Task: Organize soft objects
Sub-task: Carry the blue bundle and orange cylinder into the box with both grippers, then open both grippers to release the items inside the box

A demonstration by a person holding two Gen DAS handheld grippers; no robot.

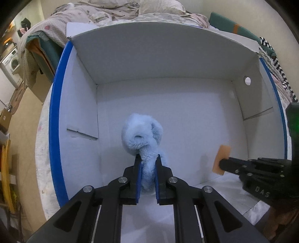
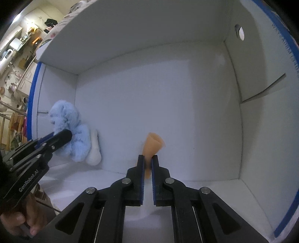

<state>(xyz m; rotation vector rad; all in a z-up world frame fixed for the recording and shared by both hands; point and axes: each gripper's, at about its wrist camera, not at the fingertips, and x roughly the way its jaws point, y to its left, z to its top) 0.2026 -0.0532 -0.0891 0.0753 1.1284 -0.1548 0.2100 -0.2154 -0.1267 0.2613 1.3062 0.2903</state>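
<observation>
My left gripper (image 1: 148,158) is shut on a fluffy light blue plush toy (image 1: 142,138) and holds it inside a white cardboard box with blue edges (image 1: 56,115). The toy also shows at the left of the right wrist view (image 2: 69,129), with a white plush part (image 2: 94,147) beside it. My right gripper (image 2: 148,158) is shut on a small soft orange piece (image 2: 152,144), held inside the same box (image 2: 243,130). In the left wrist view the right gripper (image 1: 222,164) reaches in from the right with the orange piece (image 1: 221,158).
The box has upright white flaps and a round hole in its right wall (image 1: 247,80). A bed with crumpled bedding (image 1: 115,13) lies behind it. A washing machine (image 1: 11,62) and clutter stand at the far left.
</observation>
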